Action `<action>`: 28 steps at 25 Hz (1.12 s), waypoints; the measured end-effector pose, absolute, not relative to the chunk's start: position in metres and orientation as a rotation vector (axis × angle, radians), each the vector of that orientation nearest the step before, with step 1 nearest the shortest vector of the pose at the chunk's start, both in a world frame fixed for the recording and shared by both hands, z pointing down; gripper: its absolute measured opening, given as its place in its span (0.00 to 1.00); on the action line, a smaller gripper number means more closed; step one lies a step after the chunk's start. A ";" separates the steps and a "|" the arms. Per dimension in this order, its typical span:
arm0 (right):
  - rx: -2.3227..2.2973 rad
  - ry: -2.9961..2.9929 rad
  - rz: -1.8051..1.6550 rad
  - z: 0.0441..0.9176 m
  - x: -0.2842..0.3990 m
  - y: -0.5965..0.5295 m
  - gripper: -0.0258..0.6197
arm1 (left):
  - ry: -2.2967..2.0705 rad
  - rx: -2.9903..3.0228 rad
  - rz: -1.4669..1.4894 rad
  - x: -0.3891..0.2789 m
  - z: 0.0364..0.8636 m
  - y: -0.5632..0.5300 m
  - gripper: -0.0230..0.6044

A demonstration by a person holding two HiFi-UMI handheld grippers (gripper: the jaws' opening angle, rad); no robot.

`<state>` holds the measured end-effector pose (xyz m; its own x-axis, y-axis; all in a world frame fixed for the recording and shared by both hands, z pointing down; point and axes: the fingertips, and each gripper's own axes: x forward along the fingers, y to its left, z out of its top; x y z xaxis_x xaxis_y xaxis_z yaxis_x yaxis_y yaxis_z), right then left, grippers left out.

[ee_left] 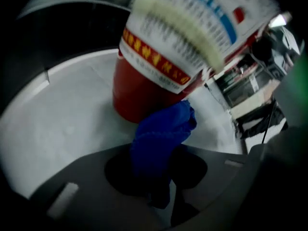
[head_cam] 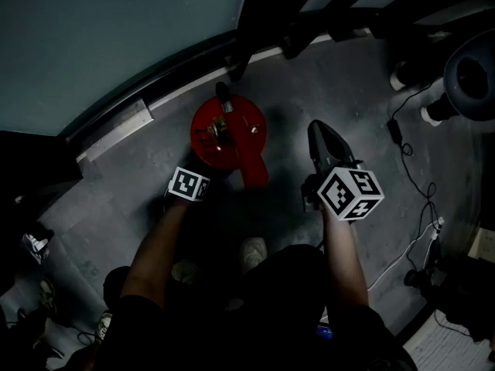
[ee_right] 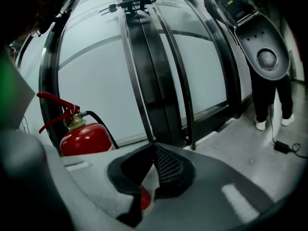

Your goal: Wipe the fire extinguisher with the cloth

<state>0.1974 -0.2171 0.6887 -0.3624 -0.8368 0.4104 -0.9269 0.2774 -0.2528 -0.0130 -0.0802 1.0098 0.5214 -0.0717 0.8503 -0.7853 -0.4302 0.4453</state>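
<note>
Against the fire extinguisher's (ee_left: pixel 144 90) lower red body, the left claw (ee_left: pixel 159 172) is pinching a blue cloth (ee_left: pixel 163 129), while the right claw (ee_right: pixel 154 150) is hovering pressed together, empty.

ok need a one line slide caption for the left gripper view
Left gripper holds a bunched blue cloth at the lower body of the red fire extinguisher.

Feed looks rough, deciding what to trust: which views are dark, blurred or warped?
Head view: dim overall, red fire extinguisher legible. Left gripper view: extinguisher's label smeared by blur, blue cloth clearer. Right gripper view: sharp, but wide-angle bends the door frame.
</note>
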 end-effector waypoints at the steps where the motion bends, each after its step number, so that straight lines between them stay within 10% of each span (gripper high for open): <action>1: 1.667 -2.324 0.667 0.685 0.200 -0.217 0.04 | -0.722 1.884 1.028 -0.024 0.999 -0.081 0.20; 16: 1.445 -2.263 0.775 0.376 0.156 -0.098 0.04 | -1.002 2.178 1.075 -0.115 0.534 -0.006 0.20; 28: 1.512 -2.464 0.554 0.095 0.148 -0.025 0.04 | -1.138 2.410 0.481 -0.085 0.164 0.018 0.20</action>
